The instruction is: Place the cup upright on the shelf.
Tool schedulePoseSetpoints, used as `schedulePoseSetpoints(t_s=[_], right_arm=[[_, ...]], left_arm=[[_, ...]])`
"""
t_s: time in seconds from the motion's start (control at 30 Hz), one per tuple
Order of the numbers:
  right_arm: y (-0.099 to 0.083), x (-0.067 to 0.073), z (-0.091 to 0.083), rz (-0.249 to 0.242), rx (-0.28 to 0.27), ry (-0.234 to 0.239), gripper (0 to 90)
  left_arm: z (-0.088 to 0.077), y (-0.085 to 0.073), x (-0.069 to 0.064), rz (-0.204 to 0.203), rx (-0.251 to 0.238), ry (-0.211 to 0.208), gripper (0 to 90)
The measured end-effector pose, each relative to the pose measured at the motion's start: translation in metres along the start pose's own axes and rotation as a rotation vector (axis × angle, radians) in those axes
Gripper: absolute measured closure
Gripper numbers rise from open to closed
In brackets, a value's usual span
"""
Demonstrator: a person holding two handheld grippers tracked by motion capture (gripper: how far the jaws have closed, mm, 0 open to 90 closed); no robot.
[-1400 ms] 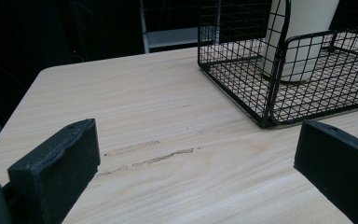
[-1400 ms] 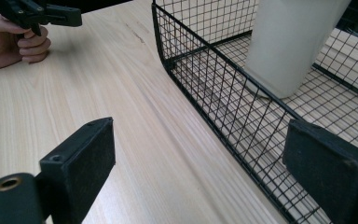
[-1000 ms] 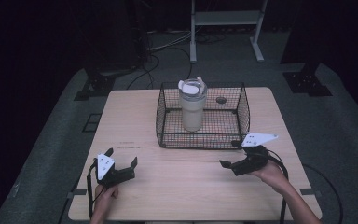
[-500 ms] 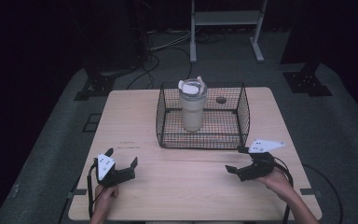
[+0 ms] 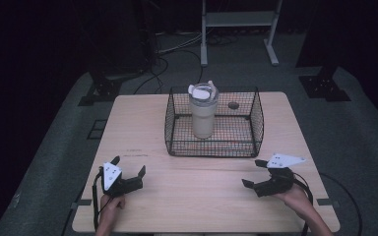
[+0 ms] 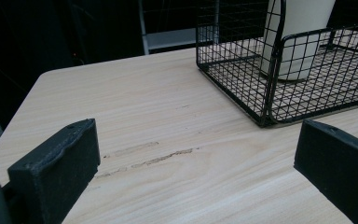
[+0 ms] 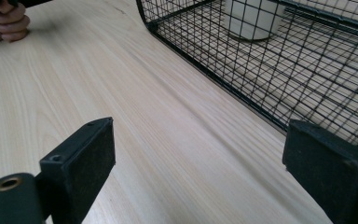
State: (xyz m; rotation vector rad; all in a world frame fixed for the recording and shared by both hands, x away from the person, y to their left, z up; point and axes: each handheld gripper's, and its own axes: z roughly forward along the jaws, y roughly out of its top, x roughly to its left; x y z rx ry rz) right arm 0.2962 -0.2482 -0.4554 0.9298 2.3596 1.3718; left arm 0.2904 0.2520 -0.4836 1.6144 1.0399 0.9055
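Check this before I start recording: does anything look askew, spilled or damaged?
Mostly tidy. The cup stands upright in the basket, nothing spilled. Two oddities: its lid flap sticks up open, and the table has scuff marks in front of the basket.

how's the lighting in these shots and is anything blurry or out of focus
High view: the table is lit, the room around it near black, and the picture is soft. Left gripper view: sharp on the wire basket; dark behind. Right gripper view: the basket mesh and wood grain look slightly smeared, the tumbler bright.
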Motion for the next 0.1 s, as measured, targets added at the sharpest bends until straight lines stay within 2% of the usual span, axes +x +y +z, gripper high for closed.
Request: schedulePoseSetpoints(t_s=[0.1], right_arm=[[-0.008,0.0039,-0.0045,0.015,-0.035,-0.016,8.8]], left_arm=[[0.0003,0.0,0.0001,0.001,0.0,0.001,0.0]])
